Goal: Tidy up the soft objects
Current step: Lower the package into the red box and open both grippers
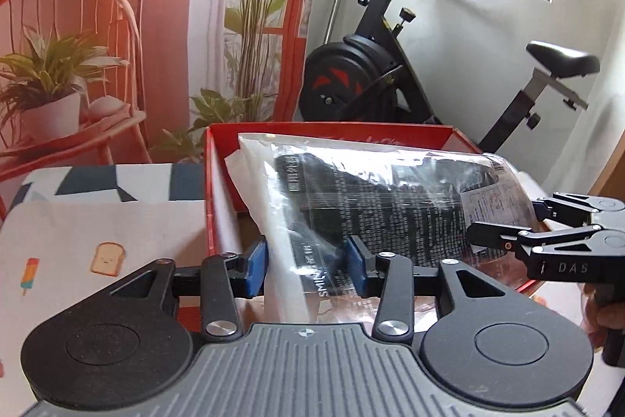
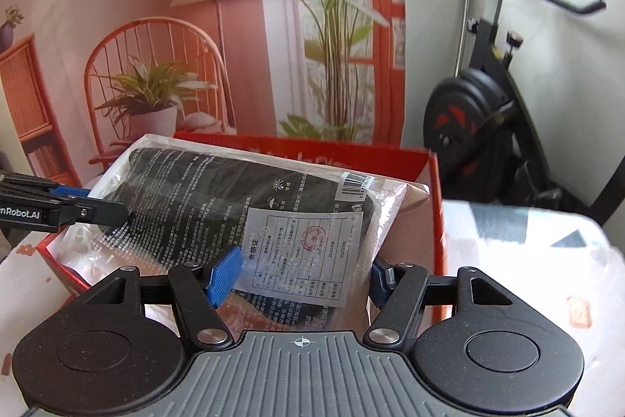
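A clear plastic bag with a black folded soft item [image 1: 375, 198] lies tilted across the open red box [image 1: 332, 131]. My left gripper [image 1: 308, 264] has its blue pads on both sides of the bag's near end and is shut on it. In the right wrist view the same bag [image 2: 250, 206] rests over the red box [image 2: 425, 159]. My right gripper [image 2: 300, 276] straddles the bag's labelled end and grips it. The left gripper's fingers [image 2: 97, 212] show at that view's left, the right gripper [image 1: 504, 233] at the left wrist view's right.
The box stands on a table with a patterned cloth [image 1: 97, 221]. An exercise bike [image 1: 375, 65] stands behind the box by the wall. A backdrop with a printed chair, lamp and plants [image 2: 156, 85] hangs behind the table.
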